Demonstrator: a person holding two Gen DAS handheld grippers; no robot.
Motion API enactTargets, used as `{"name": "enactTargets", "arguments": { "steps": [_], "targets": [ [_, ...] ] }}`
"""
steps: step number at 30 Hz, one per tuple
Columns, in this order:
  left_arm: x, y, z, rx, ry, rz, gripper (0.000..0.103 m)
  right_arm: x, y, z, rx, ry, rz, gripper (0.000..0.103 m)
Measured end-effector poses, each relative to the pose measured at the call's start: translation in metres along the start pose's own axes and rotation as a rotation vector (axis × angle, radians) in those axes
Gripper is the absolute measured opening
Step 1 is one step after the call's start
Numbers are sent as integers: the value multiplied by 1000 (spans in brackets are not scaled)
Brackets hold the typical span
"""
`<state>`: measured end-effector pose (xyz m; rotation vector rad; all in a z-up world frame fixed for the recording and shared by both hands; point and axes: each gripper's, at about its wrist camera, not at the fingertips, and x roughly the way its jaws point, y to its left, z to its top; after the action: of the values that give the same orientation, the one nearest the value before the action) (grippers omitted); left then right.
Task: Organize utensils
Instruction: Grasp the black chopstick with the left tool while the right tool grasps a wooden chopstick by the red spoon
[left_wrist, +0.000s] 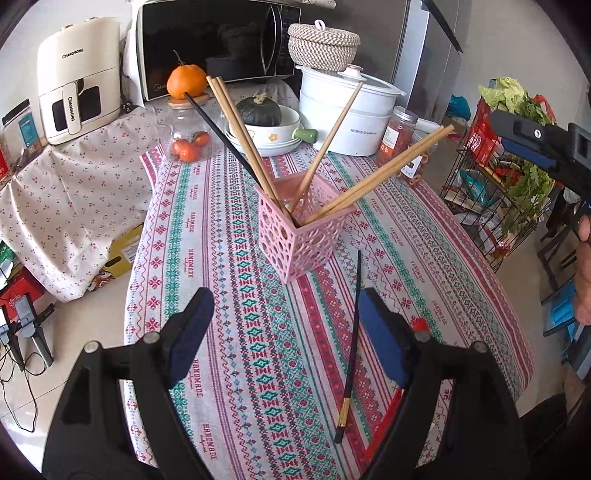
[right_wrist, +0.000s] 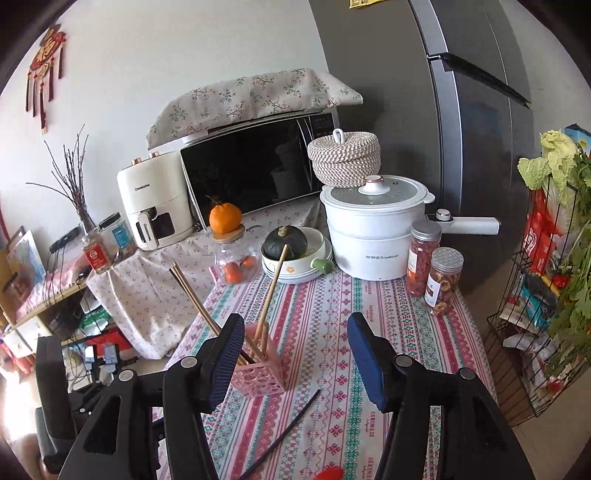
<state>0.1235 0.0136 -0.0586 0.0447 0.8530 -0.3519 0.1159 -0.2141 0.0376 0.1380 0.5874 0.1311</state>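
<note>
The left gripper (left_wrist: 286, 328) hung over the patterned tablecloth (left_wrist: 236, 236) with its jaws spread wide and empty. A black chopstick (left_wrist: 350, 354) lay loose on the cloth beside its right-hand pad. At twelve o'clock from it stood the pink basket (left_wrist: 295, 236), bristling with wooden chopsticks (left_wrist: 376, 181). The right gripper (right_wrist: 295, 354) was likewise apart, gripping nothing

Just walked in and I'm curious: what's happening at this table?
A person with a gripper in each hand is sorting chopsticks into a pink basket. Several wooden ones and a black one already stand in it. One black chopstick lies on the cloth by the open left gripper. The right gripper is open and empty.
</note>
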Motion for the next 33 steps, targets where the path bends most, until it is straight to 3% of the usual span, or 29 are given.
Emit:
{"name": "enactTargets", "arguments": {
  "steps": [8,14,19,21,23,26,33],
  "targets": [
    [24,-6,-10,-9,112,-8,83,11,-13,-37,-51,146,-20,75],
    [53,-9,-17,-51,219,-23,83,28,-29,-59,-7,280,-57,77],
    [75,-17,-18,-100,259,-68,82,45,-45,-76,45,410,-84,78],
    [84,-20,-18,-120,249,-85,70,51,-50,-83,58,453,-86,78],
    [93,-26,-18,-128,241,-114,52,56,-54,-89,67,487,-90,78],
    [107,-37,-18,-106,229,-141,35,60,-58,-97,72,522,-89,78],
    [123,-65,-13,-14,197,-175,26,60,-66,-102,61,542,-92,78]
  ]
}}
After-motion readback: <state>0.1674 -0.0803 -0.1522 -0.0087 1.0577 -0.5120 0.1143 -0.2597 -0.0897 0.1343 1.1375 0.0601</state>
